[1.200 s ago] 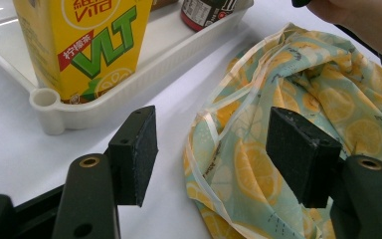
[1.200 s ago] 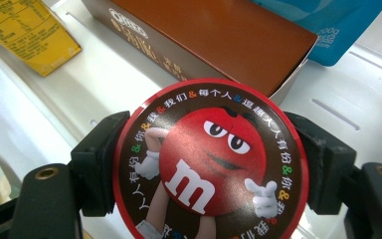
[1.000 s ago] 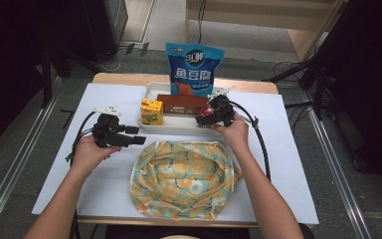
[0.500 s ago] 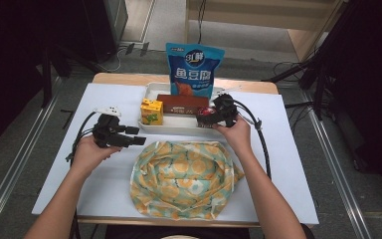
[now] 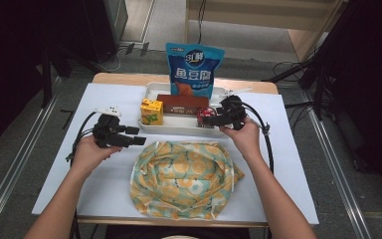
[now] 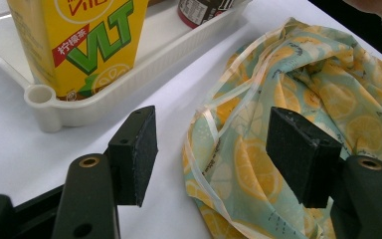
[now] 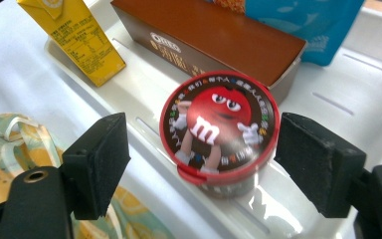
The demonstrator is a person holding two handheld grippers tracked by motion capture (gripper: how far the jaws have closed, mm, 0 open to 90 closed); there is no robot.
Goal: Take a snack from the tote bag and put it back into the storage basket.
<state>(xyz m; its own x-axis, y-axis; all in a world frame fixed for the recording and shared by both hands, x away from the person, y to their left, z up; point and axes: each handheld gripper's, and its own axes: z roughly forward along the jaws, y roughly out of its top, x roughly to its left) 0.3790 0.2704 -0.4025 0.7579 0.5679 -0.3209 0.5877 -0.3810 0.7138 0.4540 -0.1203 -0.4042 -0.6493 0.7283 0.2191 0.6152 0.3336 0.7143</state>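
A white tray (image 5: 179, 125) at the back of the table holds a yellow lemon-tea carton (image 5: 151, 111), a brown Oreo box (image 5: 183, 104), a round red-lidded M&M's tub (image 5: 204, 115) and an upright blue snack bag (image 5: 194, 69). My right gripper (image 7: 214, 164) stands open with a jaw on each side of the M&M's tub (image 7: 220, 130), not touching it. In the high view the right gripper (image 5: 210, 119) sits at the tray's right front. A lemon-print fabric bag (image 5: 184, 177) lies in front of the tray. My left gripper (image 5: 137, 141) is open, just left of the bag (image 6: 278, 114).
The table has a white cover (image 5: 104, 189). Black cables (image 5: 266, 144) trail from both grippers over it. The tray's corner (image 6: 42, 99) and the carton (image 6: 79, 40) are near the left gripper. Dark floor and metal rails surround the table.
My right gripper has slid a little left and down toward the M&M's tub at the tray's front. The left gripper has barely moved.
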